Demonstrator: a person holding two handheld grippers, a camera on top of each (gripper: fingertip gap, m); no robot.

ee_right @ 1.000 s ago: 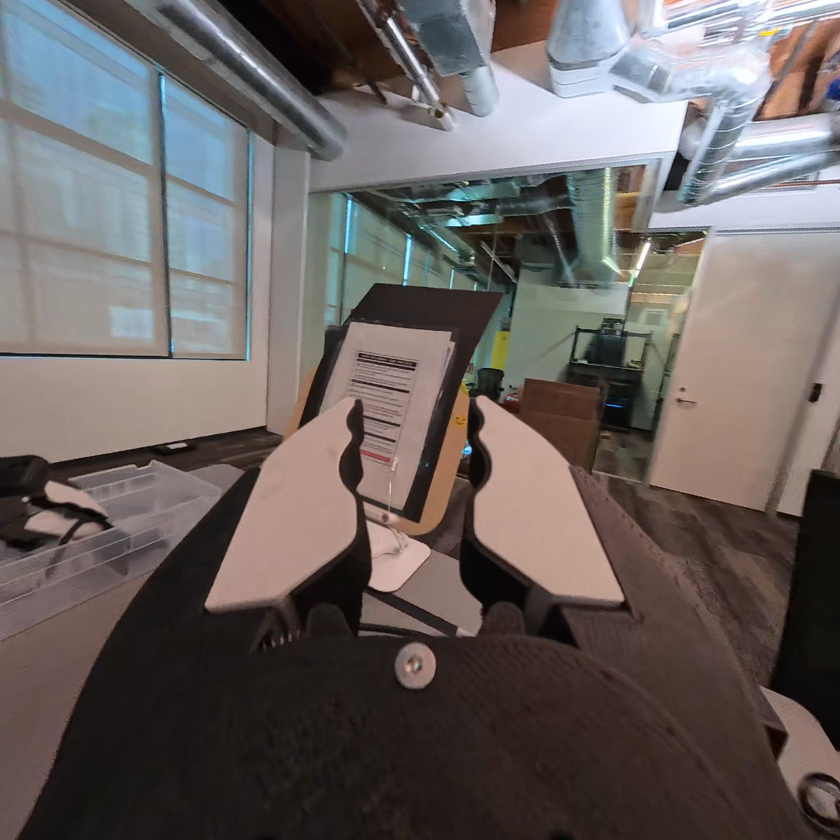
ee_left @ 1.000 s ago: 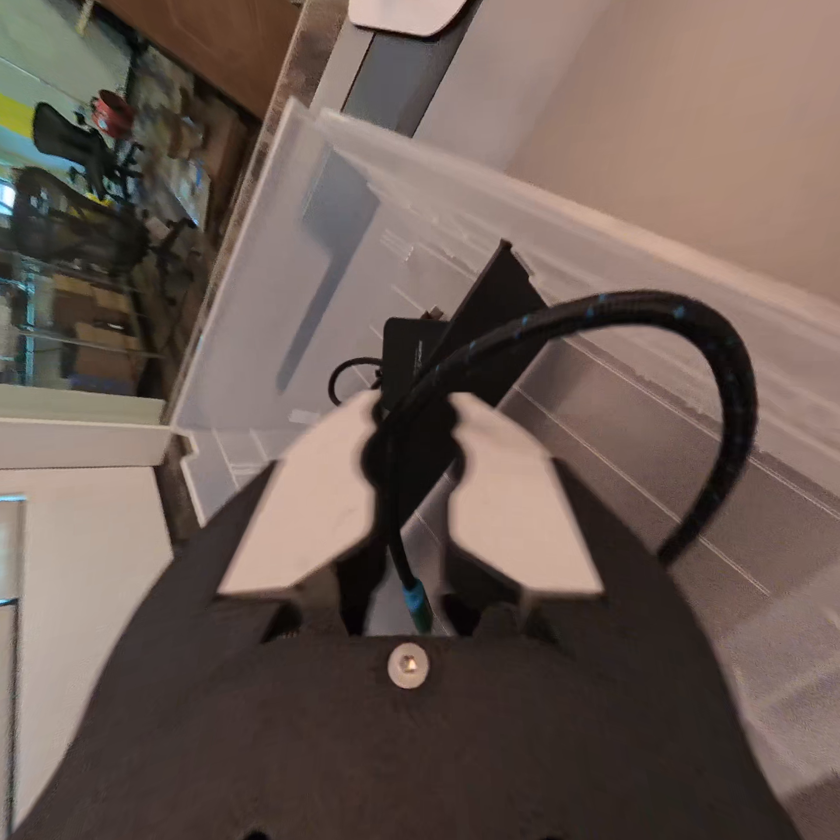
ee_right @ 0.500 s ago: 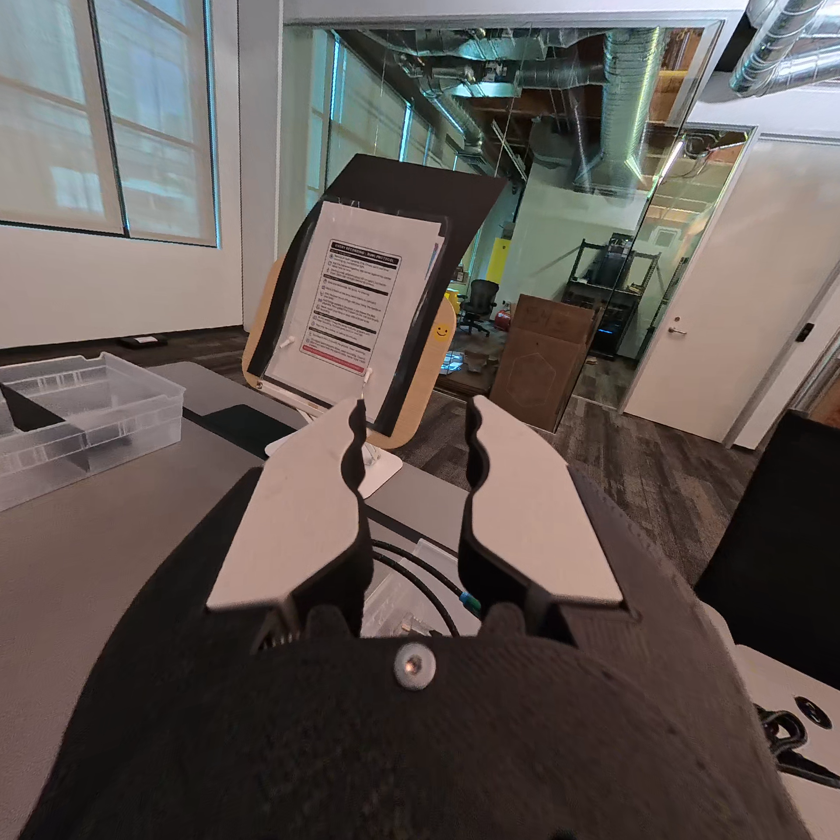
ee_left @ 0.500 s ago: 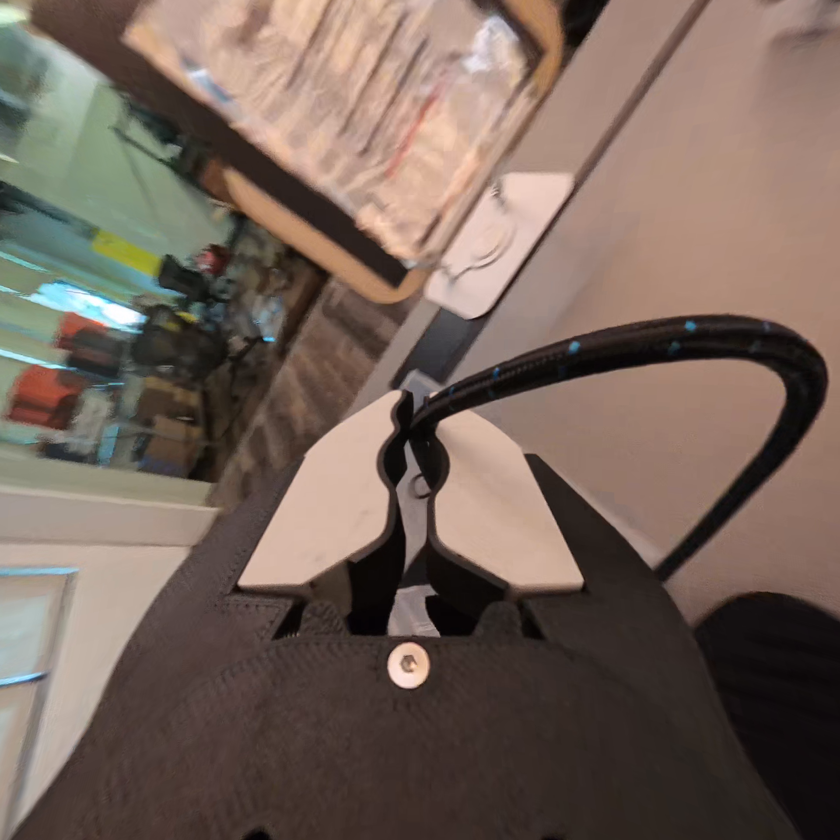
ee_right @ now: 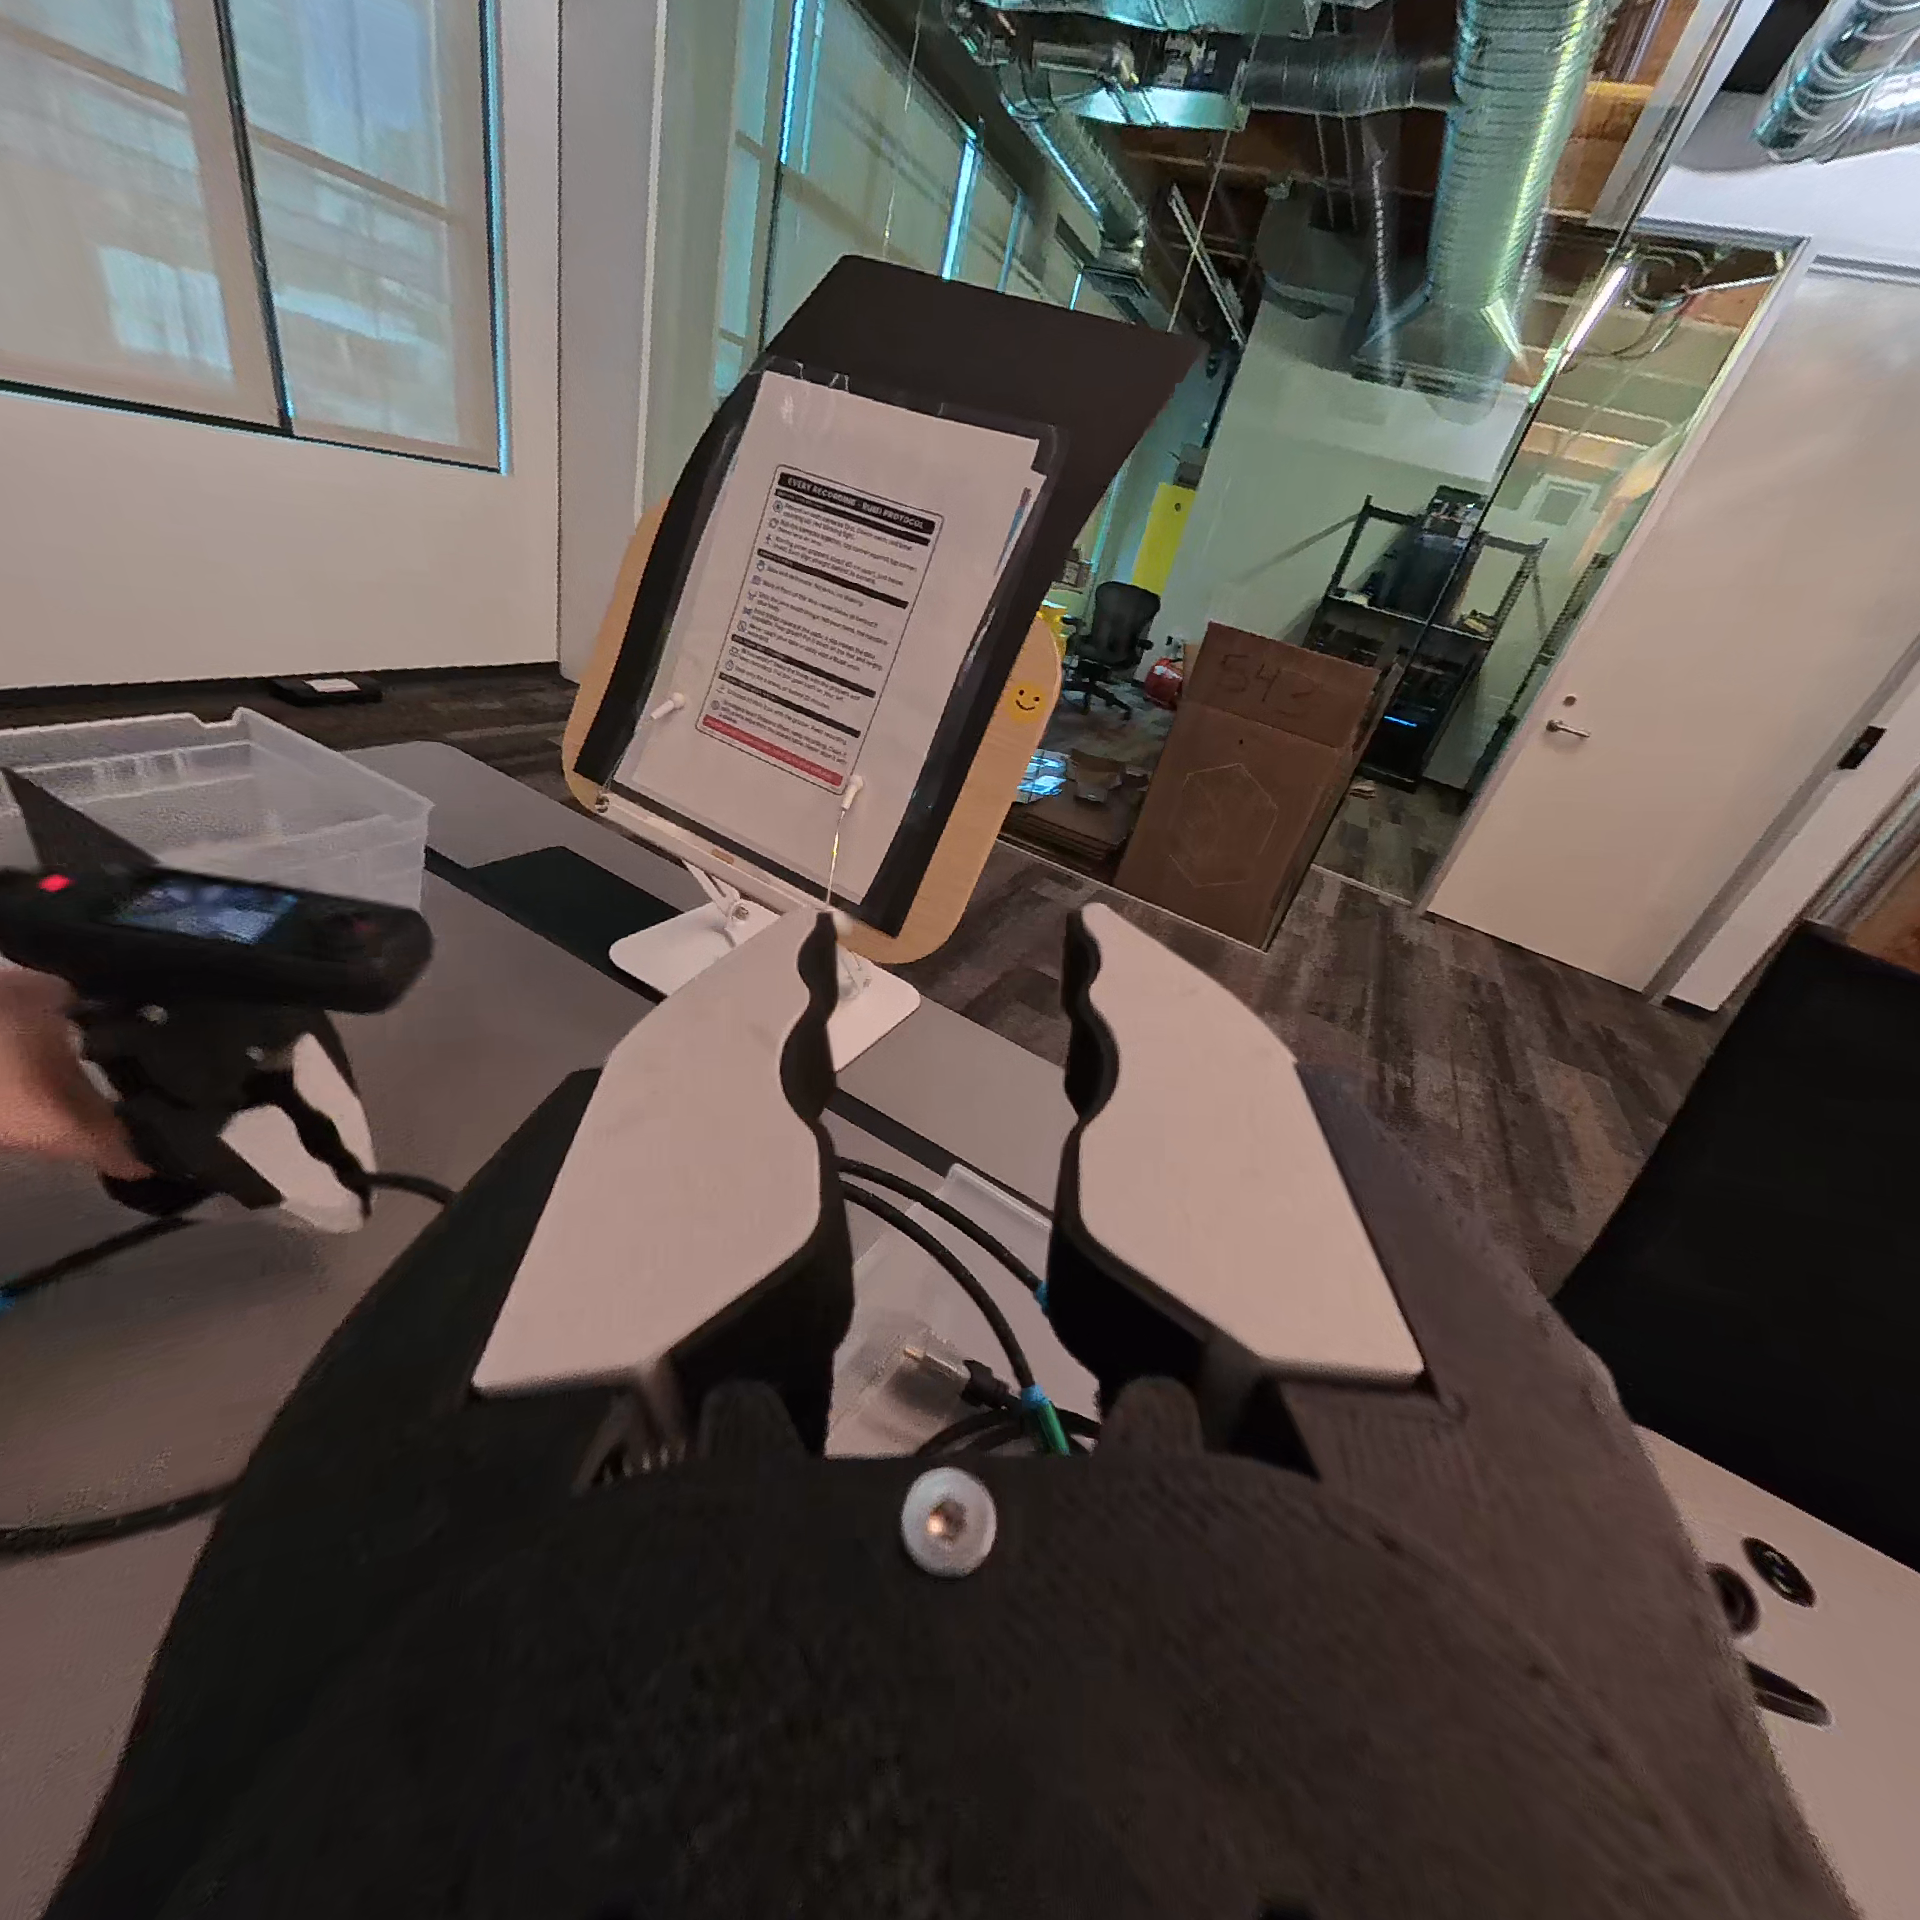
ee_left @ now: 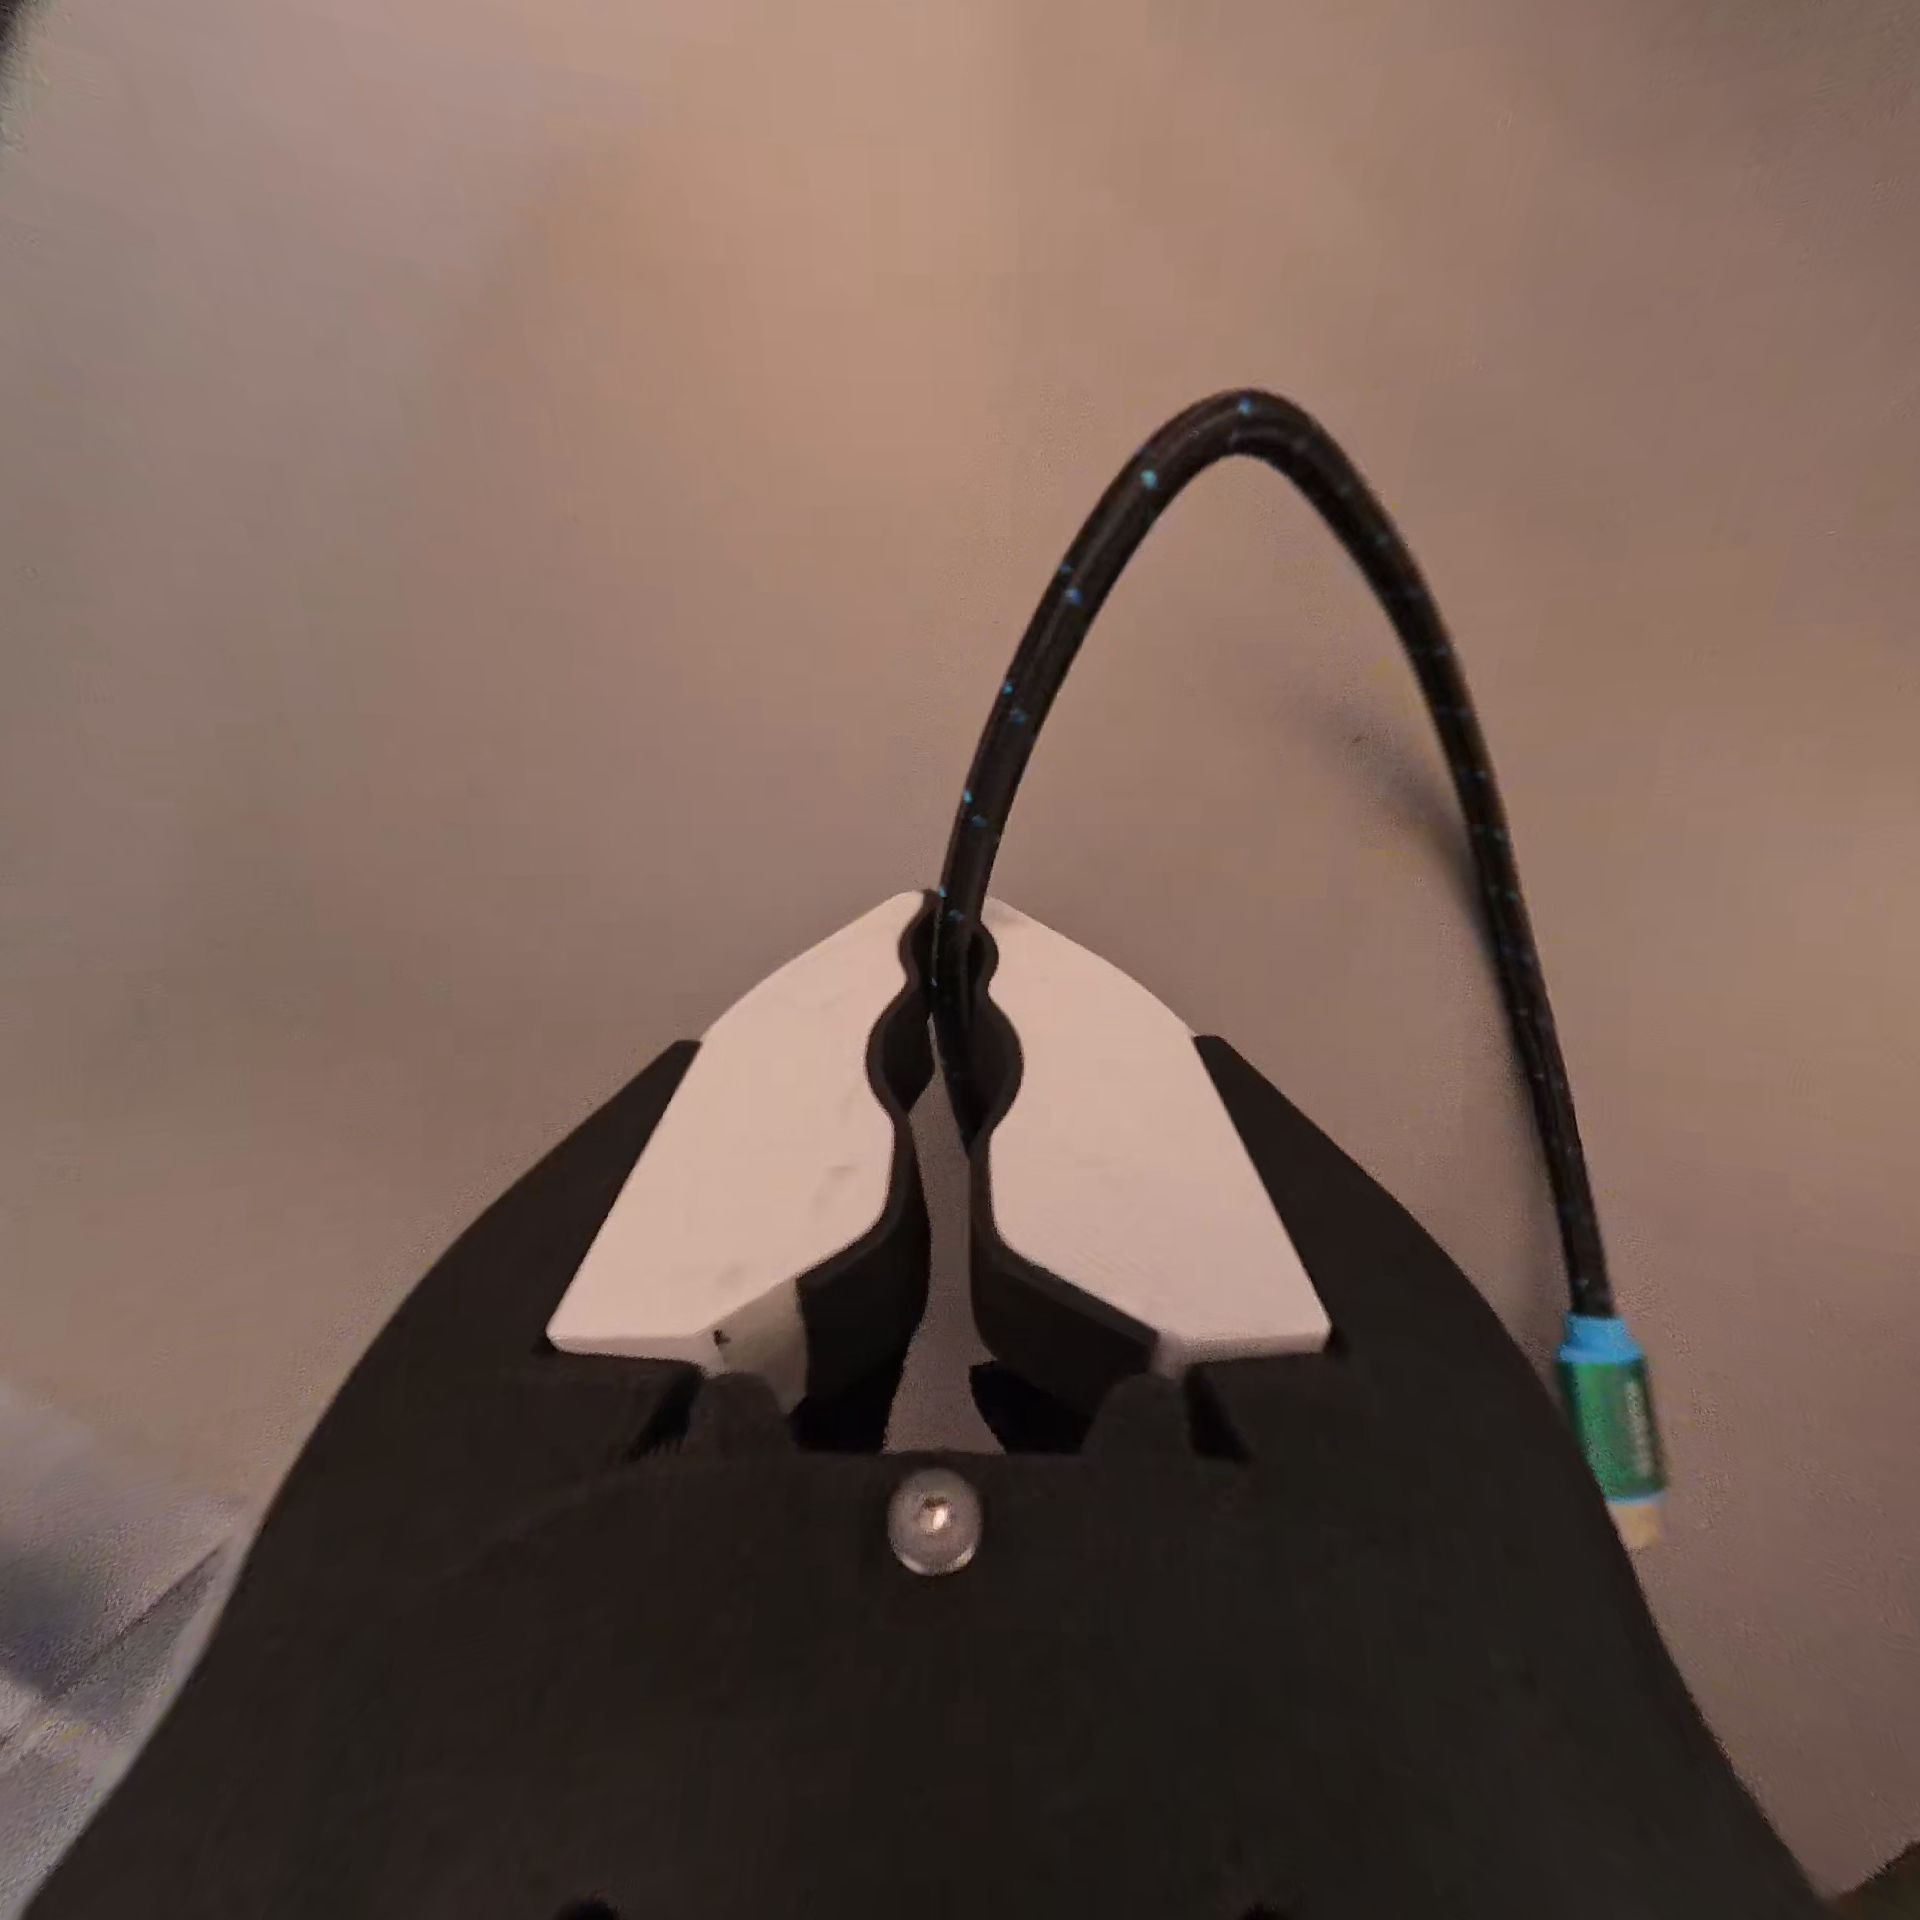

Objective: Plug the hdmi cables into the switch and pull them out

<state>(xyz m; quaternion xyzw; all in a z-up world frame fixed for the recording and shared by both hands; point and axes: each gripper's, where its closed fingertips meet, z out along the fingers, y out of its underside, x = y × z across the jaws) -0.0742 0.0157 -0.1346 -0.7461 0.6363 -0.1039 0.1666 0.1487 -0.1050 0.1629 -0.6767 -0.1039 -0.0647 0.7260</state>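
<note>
My left gripper (ee_left: 951, 914) is shut on a black braided HDMI cable (ee_left: 1236, 416) with blue flecks and points down at the bare table top. The cable arcs up and to the right, and its green and blue plug (ee_left: 1610, 1439) hangs free near the table. In the right wrist view the left gripper (ee_right: 348, 1184) is at the left, held by a hand, with the cable (ee_right: 94, 1252) trailing from it. My right gripper (ee_right: 945, 935) is open and empty above more black cables (ee_right: 966, 1257) and a metal plug (ee_right: 930, 1361) on a clear plastic piece. I see no switch.
A clear plastic bin (ee_right: 260, 790) stands at the back left of the grey table (ee_right: 208, 1382). A document stand (ee_right: 821, 644) on a white base is at the table's far edge. A black chair (ee_right: 1766, 1247) is at the right.
My left gripper swung down from the bin and the stand to face the table, still holding the cable; its plug came into view. My right gripper tilted down, and the left gripper entered its view.
</note>
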